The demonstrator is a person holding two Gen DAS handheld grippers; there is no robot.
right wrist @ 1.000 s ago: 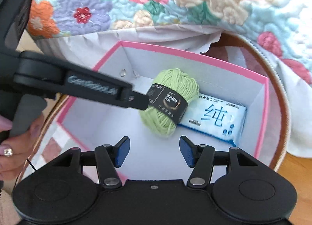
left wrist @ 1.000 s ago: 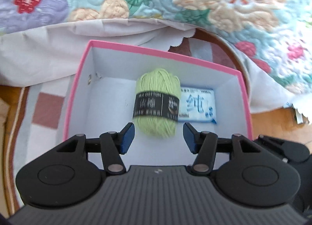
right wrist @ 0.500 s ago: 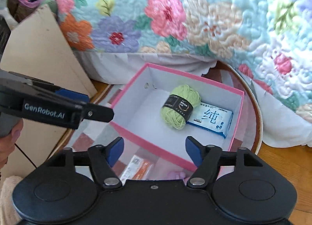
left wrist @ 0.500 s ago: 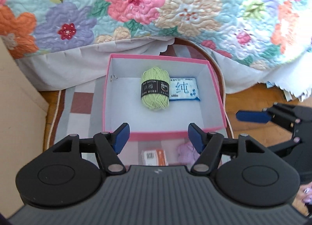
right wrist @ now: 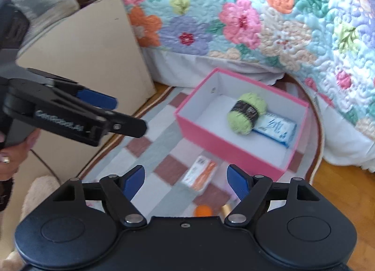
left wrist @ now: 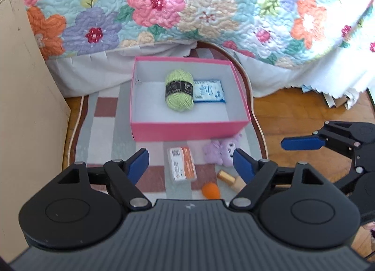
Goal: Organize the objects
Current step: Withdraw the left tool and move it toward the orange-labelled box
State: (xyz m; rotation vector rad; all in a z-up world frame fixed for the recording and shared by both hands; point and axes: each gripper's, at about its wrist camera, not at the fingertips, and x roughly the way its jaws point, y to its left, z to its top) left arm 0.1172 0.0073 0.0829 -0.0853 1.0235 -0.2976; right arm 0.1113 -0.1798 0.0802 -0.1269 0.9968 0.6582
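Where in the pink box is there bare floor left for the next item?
The pink box has bare white floor along its left wall and front wall. The green yarn and blue wipes pack crowd the back right, side by side.

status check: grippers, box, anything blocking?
Left gripper and right gripper open, empty. Yarn and wipes pack in pink box. Four items loose on rug; nothing blocking.
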